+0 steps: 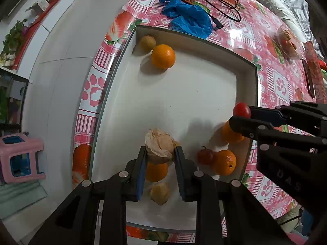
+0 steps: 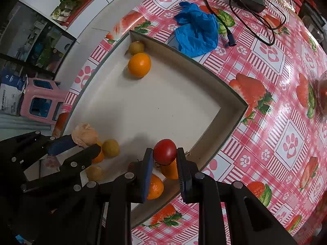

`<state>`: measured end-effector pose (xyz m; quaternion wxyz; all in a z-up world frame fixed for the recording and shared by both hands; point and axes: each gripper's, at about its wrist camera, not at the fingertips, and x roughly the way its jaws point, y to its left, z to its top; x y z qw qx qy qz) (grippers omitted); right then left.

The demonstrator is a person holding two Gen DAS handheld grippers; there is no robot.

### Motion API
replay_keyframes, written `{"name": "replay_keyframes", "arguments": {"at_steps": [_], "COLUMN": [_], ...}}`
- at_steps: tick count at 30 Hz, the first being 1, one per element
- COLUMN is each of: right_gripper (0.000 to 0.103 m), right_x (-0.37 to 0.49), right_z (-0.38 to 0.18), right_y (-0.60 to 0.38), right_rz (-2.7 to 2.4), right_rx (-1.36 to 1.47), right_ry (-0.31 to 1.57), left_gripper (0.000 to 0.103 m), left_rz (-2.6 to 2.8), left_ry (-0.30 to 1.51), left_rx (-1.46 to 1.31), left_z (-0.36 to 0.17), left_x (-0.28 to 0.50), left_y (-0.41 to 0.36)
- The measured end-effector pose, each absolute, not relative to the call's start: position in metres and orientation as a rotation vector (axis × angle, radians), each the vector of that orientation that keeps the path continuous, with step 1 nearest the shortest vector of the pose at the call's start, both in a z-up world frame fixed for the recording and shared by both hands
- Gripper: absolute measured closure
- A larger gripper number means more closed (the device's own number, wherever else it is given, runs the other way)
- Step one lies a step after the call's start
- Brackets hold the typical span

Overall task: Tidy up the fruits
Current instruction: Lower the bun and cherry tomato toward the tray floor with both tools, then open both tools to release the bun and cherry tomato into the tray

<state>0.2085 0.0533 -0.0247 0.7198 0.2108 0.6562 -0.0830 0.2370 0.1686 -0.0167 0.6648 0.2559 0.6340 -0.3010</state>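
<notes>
A: While both grippers pointed down over the shallow white tray (image 1: 184,94), what did each one hold?

B: The left gripper (image 1: 161,153), at the bottom centre of its own view, was closed on a papery, tan husked fruit (image 1: 160,145), pinched between its blue-padded fingers (image 1: 141,171). The right gripper (image 2: 165,153), at the bottom centre of its view, was clamped on a small red tomato (image 2: 165,151), its pads pressing both sides.

A: How many fruits lay in the tray?

B: In the left wrist view, four oranges: one large orange (image 1: 163,56) in the upper left corner of the tray, one orange directly under the held husk (image 1: 156,171), and two at the lower right, one by the tray wall (image 1: 224,162) and one partly hidden behind the right gripper (image 1: 231,134). A dark red fruit (image 1: 205,156) touched the orange by the wall. A yellowish fruit (image 1: 147,42) sat in the far corner, just beside the large orange, and another (image 1: 159,193) lay between the left gripper's fingers lower down. The right wrist view showed one more yellowish fruit (image 2: 110,148) near the left gripper.

A: Anything outside the tray?

B: One crumpled blue bag (image 1: 188,18) on the pink patterned tablecloth (image 1: 282,85), just beyond the tray's upper edge.
</notes>
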Motion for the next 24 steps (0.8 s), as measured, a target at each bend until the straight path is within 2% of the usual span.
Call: {"name": "replay_keyframes", "arguments": {"at_steps": [9,12,15,17,24], "right_gripper": [0.079,0.079,0.079,0.079,0.079], "right_x": [0.216,0.22,0.222,0.223,0.215], "right_z": [-0.035,-0.039,-0.042,-0.043,-0.041], "right_y": [0.057,0.058,0.059,0.059,0.052], "right_rz": [-0.184,-0.187,-0.183,-0.184,-0.185], "right_rx": [0.462,0.466,0.477,0.48,0.484], "right_ry": [1.463,1.467,1.475,1.476,1.484], "left_gripper": [0.074,0.071,0.062,0.046,0.026], "left_rz": [-0.673,-0.672,-0.678,-0.675,-0.678], "left_ry": [1.439,1.441,1.437,1.428,1.418], "left_rx": [0.584,0.593,0.596,0.594,0.572], "left_z": [-0.024,-0.029,-0.029,-0.028,-0.019], "left_x": [0.236,0.235,0.233,0.232,0.232], "left_y": [0.167,0.165,0.166,0.166,0.164]}}
